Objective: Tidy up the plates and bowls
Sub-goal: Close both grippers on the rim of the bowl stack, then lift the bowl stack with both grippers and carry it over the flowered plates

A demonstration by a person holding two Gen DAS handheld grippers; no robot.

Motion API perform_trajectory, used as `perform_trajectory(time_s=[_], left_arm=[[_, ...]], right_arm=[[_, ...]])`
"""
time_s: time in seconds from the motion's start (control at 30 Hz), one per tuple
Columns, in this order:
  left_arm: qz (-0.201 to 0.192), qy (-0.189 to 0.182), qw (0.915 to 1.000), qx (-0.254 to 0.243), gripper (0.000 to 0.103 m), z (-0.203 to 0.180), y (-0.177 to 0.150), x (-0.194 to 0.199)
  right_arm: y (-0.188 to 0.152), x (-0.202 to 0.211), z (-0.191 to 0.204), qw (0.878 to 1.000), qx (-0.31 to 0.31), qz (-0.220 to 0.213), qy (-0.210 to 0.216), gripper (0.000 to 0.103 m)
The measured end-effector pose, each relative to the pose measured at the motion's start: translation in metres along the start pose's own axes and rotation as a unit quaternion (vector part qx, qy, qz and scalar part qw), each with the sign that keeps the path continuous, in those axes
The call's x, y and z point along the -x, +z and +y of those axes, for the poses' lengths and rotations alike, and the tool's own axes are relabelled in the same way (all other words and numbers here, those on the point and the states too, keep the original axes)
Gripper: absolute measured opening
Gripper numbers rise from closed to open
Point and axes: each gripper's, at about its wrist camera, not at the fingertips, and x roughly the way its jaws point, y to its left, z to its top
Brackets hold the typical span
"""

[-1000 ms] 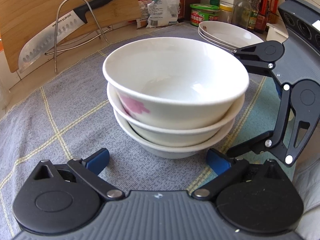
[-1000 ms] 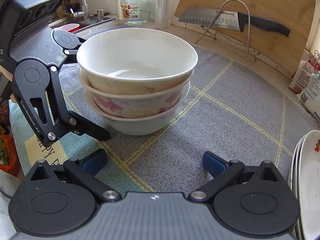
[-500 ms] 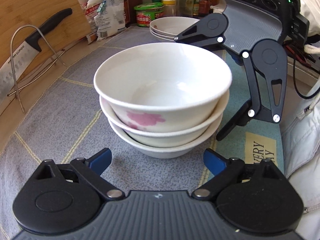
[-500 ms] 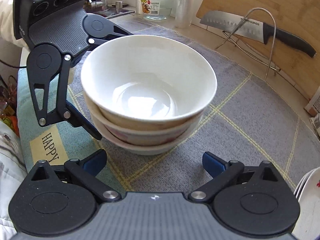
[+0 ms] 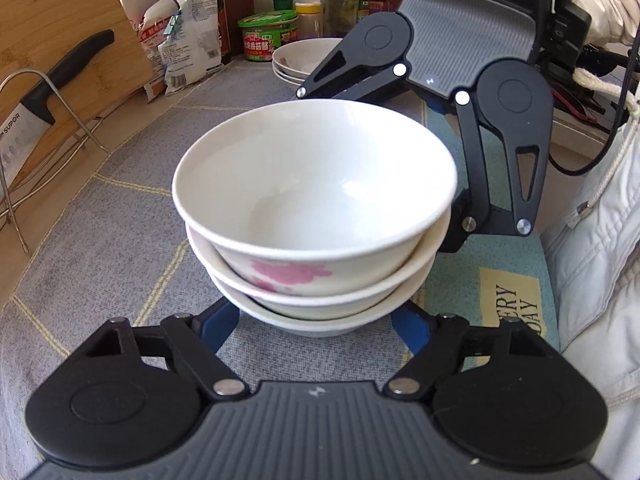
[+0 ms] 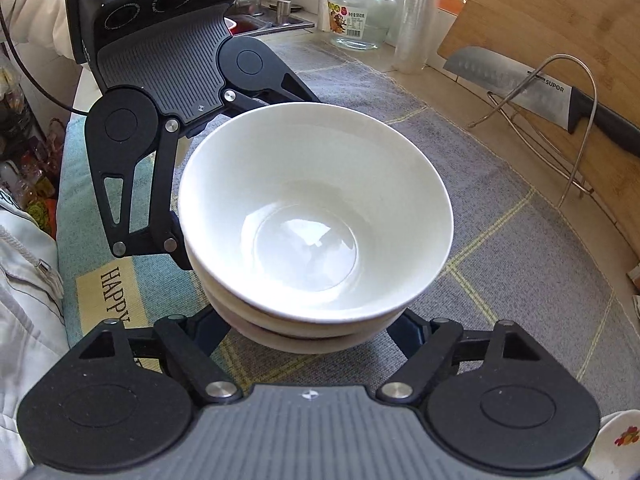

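Three white bowls, nested into one stack [image 5: 316, 184] [image 6: 312, 216], stand on the grey checked mat [image 5: 120, 208]; the middle bowl has a pink flower print. My left gripper [image 5: 314, 324] reaches in low from the near side. Its jaws are closing, and its blue pads [image 5: 218, 322] lie against the bottom bowl's sides. My right gripper [image 6: 310, 330] holds the same bowl from the opposite side, also closing, with its pads [image 6: 408, 330] at the bowl's wall. Each gripper shows across the stack in the other's view; a right gripper finger [image 5: 472, 184] reaches behind the rim.
A stack of white plates [image 5: 298, 56] sits at the mat's far end, among jars and bottles. A knife [image 5: 60, 80] hangs on a wire rack [image 5: 48, 92] against the wooden cutting board [image 6: 560, 12]. A teal lettered towel [image 5: 508, 280] and a person's white garment [image 5: 592, 280] border the mat.
Both grippers have rolled and swung round the stack, and their jaws have narrowed from wide open until the blue pads lie against the bottom bowl. The bowls look bigger in both views.
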Motion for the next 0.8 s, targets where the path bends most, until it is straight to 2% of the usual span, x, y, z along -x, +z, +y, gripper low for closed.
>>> perform_trajectory(time_s=[0.1, 0.8], left_arm=[[0.003, -0.005, 1.0, 0.002, 0.079, 0.0013, 0.0017, -0.0004], [0.009, -0.008, 0.9999, 0.003, 0.079, 0.005, 0.0029, -0.0073]], right_arm=[[0.0001, -0.0005, -0.0019, 1.0, 0.002, 0.0, 0.005, 0.086], [0.0007, 0.0006, 0.0019, 1.0, -0.004, 0.003, 0.002, 0.085]])
